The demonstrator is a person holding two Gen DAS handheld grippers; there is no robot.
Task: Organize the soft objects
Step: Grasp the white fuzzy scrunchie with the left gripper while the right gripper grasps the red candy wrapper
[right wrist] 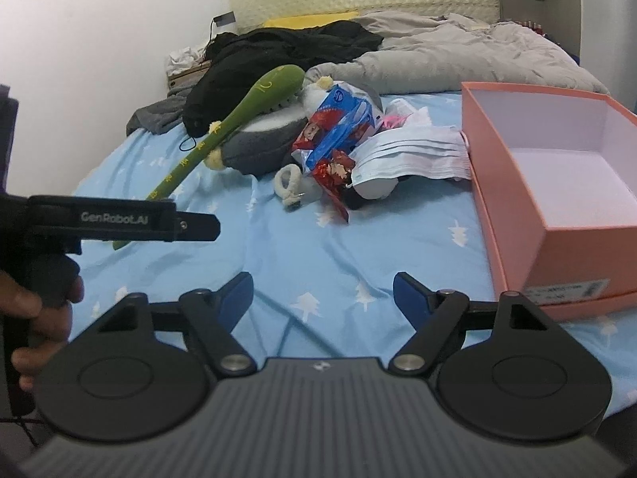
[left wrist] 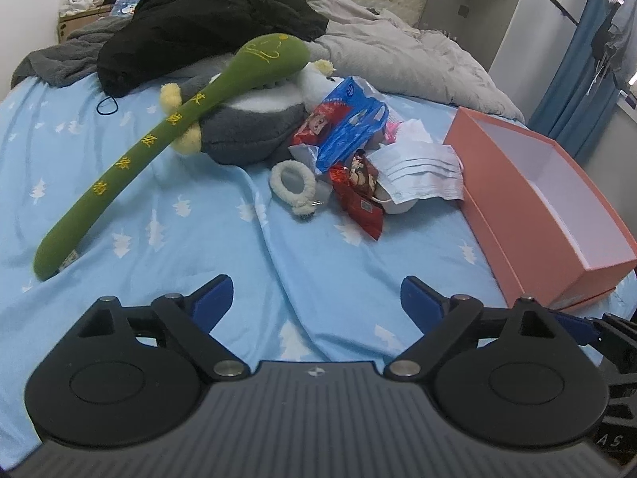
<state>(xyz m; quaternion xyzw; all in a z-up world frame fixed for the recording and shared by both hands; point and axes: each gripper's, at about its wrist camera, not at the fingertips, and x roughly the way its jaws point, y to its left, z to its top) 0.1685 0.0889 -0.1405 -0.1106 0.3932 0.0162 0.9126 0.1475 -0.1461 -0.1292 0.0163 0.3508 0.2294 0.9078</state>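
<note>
Both our grippers, left gripper [left wrist: 316,298] and right gripper [right wrist: 322,294], gape empty; the green plush stick [left wrist: 159,143] slants away ahead-left, nearer our left.

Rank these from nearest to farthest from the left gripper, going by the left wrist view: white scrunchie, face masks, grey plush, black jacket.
From the left gripper:
1. White scrunchie, ahead on the sheet.
2. Face masks, ahead to the right, beside the box.
3. Grey plush, behind the scrunchie.
4. Black jacket, far back left.
</note>
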